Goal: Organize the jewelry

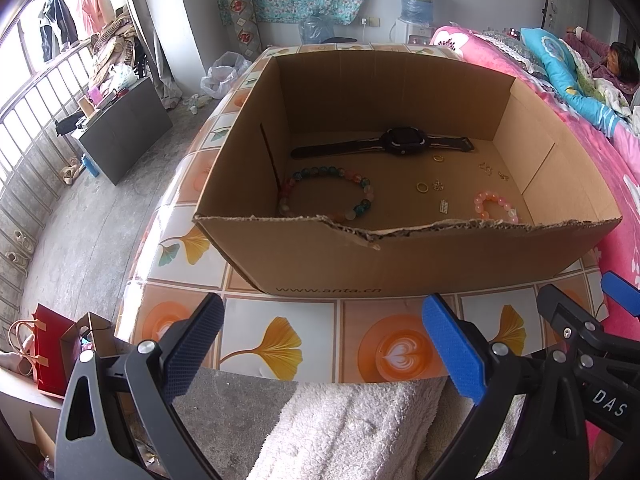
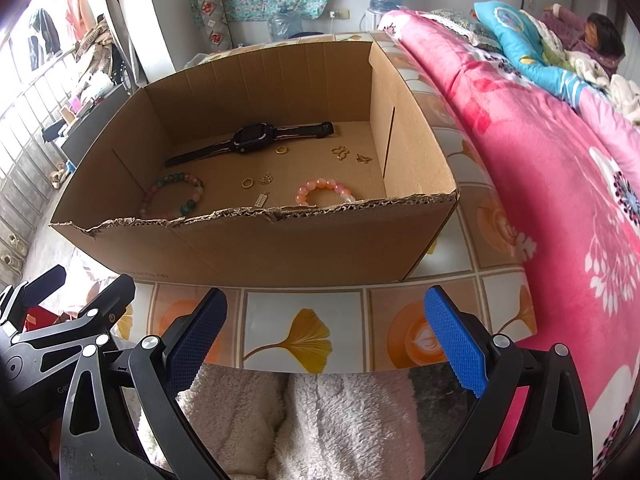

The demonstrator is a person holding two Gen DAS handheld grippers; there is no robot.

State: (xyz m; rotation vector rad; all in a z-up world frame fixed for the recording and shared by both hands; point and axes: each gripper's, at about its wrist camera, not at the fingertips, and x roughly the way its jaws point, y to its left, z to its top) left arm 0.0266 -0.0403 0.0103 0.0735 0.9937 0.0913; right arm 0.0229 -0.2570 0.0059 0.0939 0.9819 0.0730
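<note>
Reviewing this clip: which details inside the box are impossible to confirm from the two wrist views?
- Multicolor bead bracelet: its near arc is cut off by the torn front wall of the cardboard box in both views.
- Pink bead bracelet: the same wall hides its near side.
- Small gold charms: too small to tell their type in either view.
- Watch: its screen is dark and unreadable.
- Left gripper and right gripper: open, empty.

The cardboard box (image 1: 400, 256) is matt brown corrugated board, its near rim torn rough. Under it the worktop (image 1: 280, 340) wears a glossy printed covering. Both bead bracelets (image 2: 172, 196) look smooth and shiny. The fingers (image 2: 456, 340) carry textured blue pads.
</note>
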